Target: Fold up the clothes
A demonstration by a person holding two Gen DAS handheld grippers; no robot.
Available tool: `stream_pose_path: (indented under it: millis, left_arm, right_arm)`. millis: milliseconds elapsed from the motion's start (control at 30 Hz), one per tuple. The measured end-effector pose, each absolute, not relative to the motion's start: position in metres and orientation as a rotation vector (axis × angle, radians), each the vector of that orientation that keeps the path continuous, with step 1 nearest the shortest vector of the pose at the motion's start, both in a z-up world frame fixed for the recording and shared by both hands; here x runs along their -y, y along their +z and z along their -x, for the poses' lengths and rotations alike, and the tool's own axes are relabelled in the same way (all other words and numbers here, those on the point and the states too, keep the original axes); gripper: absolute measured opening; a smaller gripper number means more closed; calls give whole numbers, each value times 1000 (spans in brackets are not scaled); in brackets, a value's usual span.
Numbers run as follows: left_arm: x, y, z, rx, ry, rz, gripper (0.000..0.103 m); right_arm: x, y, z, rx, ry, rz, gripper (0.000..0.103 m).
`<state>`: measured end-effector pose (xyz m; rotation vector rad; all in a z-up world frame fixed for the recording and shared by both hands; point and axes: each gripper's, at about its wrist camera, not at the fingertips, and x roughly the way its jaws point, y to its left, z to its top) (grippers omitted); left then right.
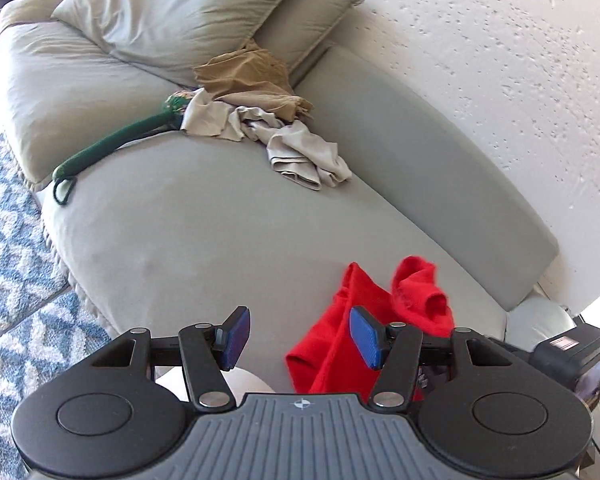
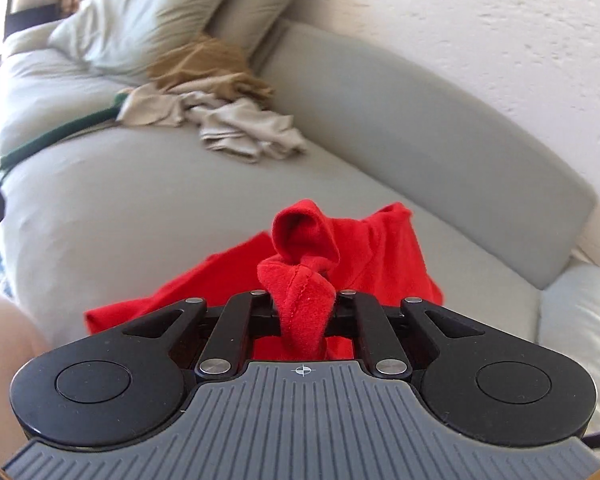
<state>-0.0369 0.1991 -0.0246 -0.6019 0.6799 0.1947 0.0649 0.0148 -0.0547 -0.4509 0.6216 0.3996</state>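
Red garment lifted off the sofa seat's near edge, soft and light.

Left wrist view: left gripper stands apart, empty; the red garment droops limply beside it. Right wrist view: right gripper is clamped on a bunched hem; a flat corner would likely grip better.

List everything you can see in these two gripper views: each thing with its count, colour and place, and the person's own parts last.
red garment: one, red, near end of the sofa, a bunched fold clamped in the right gripper
beige garment: one, pale beige, crumpled mid-seat
tan garment: one, tan-brown, against the cushions
green strap: one, dark green, across the seat, running under the beige garment
back cushions: two, grey-green, far end
sofa: one, grey
rug: one, blue and white, floor
wall: white, textured
left gripper: black, blue pads, jaws open, empty
right gripper: black, jaws shut on the red garment
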Motion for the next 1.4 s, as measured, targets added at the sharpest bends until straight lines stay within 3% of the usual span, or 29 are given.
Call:
stream_pose_path:
  millis: [200,367,533,1133,1200,1300,1400]
  left_arm:
    - [-212,-36,43,-702,197,661,54]
    - [-212,-42,39,-713,180,694,54]
    - [-212,-44,38,-712,176,687,54]
    - [-216,-52,41,-735,197,720,54]
    - [-215,-51,42,-735,200,719,54]
    - [-215,-48,44,-730,208,711,54]
    - [-214,-48,44,-735,213,706,54]
  right_arm:
    - [-48,-93,-52,-716,469,527,12]
    - [-16,-70,-71,-741,413,253,11]
    - [4,-35,-79,-650,397,85,11]
    - [-38,-73,-48,-693,606,363,13]
    - [-35,-72,-43,-689,673,386,20]
    - [-18,-58,-29,-720,820,355,47]
    - [8,-40,-14,-774,929,282,48]
